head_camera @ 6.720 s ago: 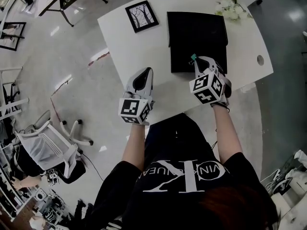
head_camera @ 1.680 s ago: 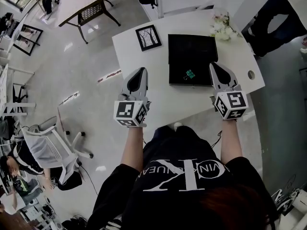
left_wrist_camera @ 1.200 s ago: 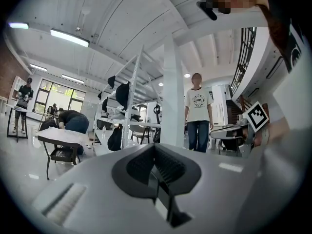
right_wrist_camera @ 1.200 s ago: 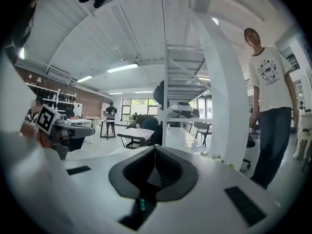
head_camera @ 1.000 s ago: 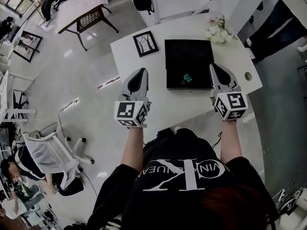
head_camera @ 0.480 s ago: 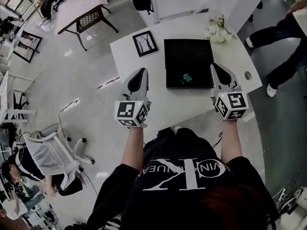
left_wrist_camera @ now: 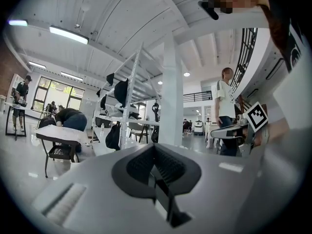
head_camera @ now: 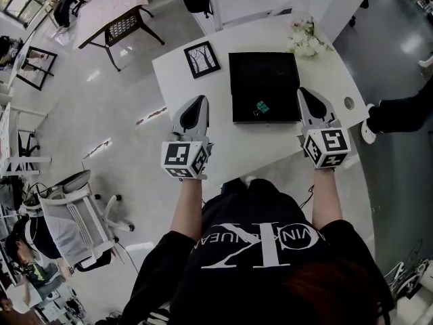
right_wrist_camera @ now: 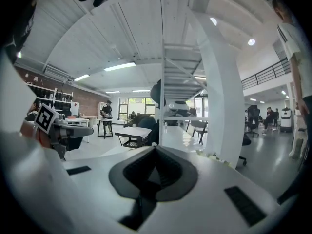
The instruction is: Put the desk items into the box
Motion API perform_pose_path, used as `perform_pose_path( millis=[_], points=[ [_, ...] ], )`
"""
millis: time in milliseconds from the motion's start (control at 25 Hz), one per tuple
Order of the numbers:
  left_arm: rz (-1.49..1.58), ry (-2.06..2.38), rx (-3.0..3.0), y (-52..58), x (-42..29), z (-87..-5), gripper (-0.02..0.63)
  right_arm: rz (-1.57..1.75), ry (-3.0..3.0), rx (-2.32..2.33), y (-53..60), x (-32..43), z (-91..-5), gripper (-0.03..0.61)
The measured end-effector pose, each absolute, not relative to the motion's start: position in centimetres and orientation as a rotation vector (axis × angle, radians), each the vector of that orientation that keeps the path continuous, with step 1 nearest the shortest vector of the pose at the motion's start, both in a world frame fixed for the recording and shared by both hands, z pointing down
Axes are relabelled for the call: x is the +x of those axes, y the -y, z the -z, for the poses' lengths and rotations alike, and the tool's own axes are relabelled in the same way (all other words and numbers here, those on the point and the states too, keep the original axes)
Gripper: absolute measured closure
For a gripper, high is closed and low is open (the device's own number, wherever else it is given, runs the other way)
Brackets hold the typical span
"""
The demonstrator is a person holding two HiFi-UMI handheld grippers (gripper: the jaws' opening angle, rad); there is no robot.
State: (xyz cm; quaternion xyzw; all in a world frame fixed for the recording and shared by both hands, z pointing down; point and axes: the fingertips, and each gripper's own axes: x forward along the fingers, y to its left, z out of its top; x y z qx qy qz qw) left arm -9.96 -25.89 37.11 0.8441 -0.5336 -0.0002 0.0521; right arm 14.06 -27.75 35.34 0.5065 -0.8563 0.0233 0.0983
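A black open box point(head_camera: 264, 80) lies on the white desk point(head_camera: 223, 137). A small green binder clip point(head_camera: 260, 105) rests inside it near the front edge. A black-framed tree picture point(head_camera: 202, 59) lies left of the box, and white flowers point(head_camera: 304, 40) lie at its far right corner. My left gripper point(head_camera: 198, 101) hovers at the desk's left front, jaws shut and holding nothing. My right gripper point(head_camera: 302, 92) is beside the box's right front corner, also shut and holding nothing. In both gripper views the closed jaws point(left_wrist_camera: 155, 149) point(right_wrist_camera: 156, 150) point level across the room.
The desk has a cable hole point(head_camera: 348, 103) near its right edge. A person's leg and shoe point(head_camera: 396, 115) stand on the floor to the right. An office chair point(head_camera: 78, 212) is on the floor at left, with other tables point(head_camera: 111, 9) beyond.
The right gripper, which held the green clip over the box, has let it go and drawn back to the right; the clip now lies in the box. A bystander walked off rightward.
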Motion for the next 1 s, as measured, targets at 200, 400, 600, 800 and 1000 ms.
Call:
perform_pose_path(
  millis=[200,400,600,800,1000],
  points=[
    [0.003,1.61,2.566,26.0,-9.67,-37.38,0.603,-0.069,2.527,1.509,27.72,14.4,-35.4,0.565],
    [-0.001,1.603,2.565,26.05,-9.58,-37.72,0.603,-0.074,2.521,1.515,27.65,14.64,-35.7,0.565],
    [0.002,1.602,2.564,26.08,-9.71,-37.53,0.603,-0.082,2.518,1.52,27.56,14.66,-35.61,0.565],
    [0.003,1.603,2.563,26.16,-9.81,-37.57,0.603,-0.084,2.523,1.524,27.62,14.62,-35.63,0.565],
    [0.007,1.609,2.559,26.23,-9.97,-37.55,0.603,-0.082,2.531,1.52,27.73,14.45,-35.66,0.565]
  ],
)
